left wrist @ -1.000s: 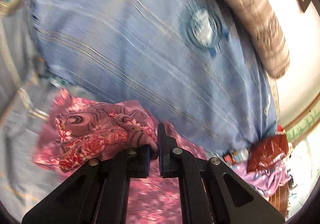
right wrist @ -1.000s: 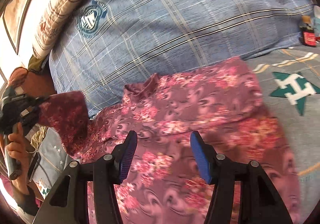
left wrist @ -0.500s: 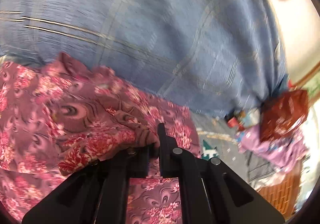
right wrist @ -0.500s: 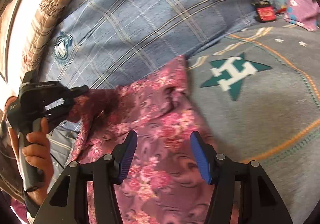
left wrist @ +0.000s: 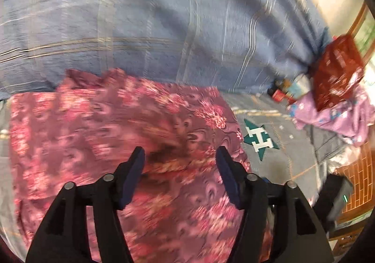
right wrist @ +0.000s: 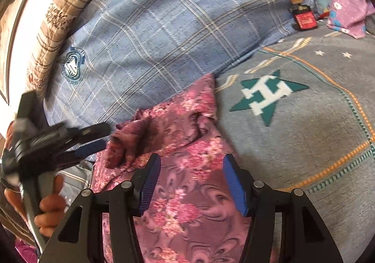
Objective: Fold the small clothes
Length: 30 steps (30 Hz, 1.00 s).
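A small pink and maroon floral garment lies on the grey bed cover, its far edge against a blue plaid blanket. It also shows in the right wrist view, partly folded over with a bunched top edge. My left gripper is open and empty just above the cloth; it also shows in the right wrist view at the garment's left edge. My right gripper is open and empty above the garment's near part.
A blue plaid blanket fills the far side. The grey bed cover with a green star lies right. A small dark bottle, a lilac cloth and a red packet sit at the far right.
My left gripper carried a fold of the garment across to the right, then opened and let it go. The cloth now lies down. My right gripper stayed open.
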Motion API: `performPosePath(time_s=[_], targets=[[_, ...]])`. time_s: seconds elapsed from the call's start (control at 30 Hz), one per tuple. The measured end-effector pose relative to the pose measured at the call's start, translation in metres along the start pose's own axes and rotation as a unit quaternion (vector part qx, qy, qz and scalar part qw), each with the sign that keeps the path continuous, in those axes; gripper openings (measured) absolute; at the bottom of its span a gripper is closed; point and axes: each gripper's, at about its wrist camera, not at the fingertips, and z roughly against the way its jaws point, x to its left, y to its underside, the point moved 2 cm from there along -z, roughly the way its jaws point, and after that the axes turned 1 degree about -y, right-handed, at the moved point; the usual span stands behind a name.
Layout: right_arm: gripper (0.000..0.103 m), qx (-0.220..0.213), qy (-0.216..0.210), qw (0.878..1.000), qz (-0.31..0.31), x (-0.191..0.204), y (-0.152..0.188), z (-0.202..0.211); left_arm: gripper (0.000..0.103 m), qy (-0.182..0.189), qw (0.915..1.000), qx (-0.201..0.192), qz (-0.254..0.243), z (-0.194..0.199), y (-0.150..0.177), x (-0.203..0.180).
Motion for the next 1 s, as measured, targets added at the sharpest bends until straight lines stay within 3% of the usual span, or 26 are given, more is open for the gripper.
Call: performPosePath(time_s=[0.03, 0.13, 0.27, 0.37, 0.47, 0.6, 0.63, 0.67, 0.7, 0.83, 0.9, 1.0], targets=[[0.058, 0.003, -0.004, 1.0, 0.006, 0.007, -0.001, -0.003, 0.082, 0.002, 0.9998, -0.016, 0.013, 0.015, 0.005, 0.018], [0.061, 0.016, -0.023, 0.998, 0.052, 0.043, -0.003, -0.014, 0.083, 0.005, 0.9935, -0.051, 0.102, 0.045, 0.027, 0.091], [0.067, 0.052, -0.045, 0.989, 0.135, 0.099, 0.0, -0.045, 0.083, 0.03, 0.9775, -0.04, 0.205, 0.041, 0.051, 0.161], [0.066, 0.091, -0.069, 0.986, 0.124, 0.122, 0.005, -0.076, 0.083, 0.052, 0.9694, -0.026, 0.239, 0.022, 0.065, 0.18], [0.067, 0.116, -0.07, 0.988, 0.073, 0.123, 0.005, -0.106, 0.083, 0.058, 0.9687, -0.01, 0.241, 0.007, 0.07, 0.181], [0.066, 0.129, -0.114, 0.985, -0.031, 0.111, -0.001, -0.135, 0.083, 0.07, 0.9665, 0.004, 0.247, -0.003, 0.072, 0.183], [0.054, 0.138, -0.133, 0.979, -0.063, 0.106, -0.003, -0.144, 0.083, 0.071, 0.9663, 0.006, 0.248, -0.003, 0.072, 0.184], [0.019, 0.144, -0.15, 0.974, -0.093, 0.101, -0.005, -0.149, 0.083, 0.074, 0.9651, 0.008, 0.251, -0.004, 0.073, 0.185], [0.006, 0.14, -0.165, 0.97, -0.115, 0.099, -0.01, -0.15, 0.083, 0.076, 0.9644, 0.007, 0.253, -0.003, 0.073, 0.185], [0.009, 0.03, -0.206, 0.955, -0.212, 0.06, -0.042, -0.114, 0.083, 0.086, 0.9603, 0.004, 0.265, 0.001, 0.074, 0.188], [0.01, -0.013, -0.182, 0.947, -0.265, 0.023, -0.055, -0.097, 0.083, 0.098, 0.9578, 0.006, 0.27, 0.001, 0.076, 0.186], [0.012, -0.027, -0.137, 0.938, -0.317, -0.019, -0.052, -0.084, 0.083, 0.111, 0.9568, 0.016, 0.268, 0.0, 0.081, 0.177]])
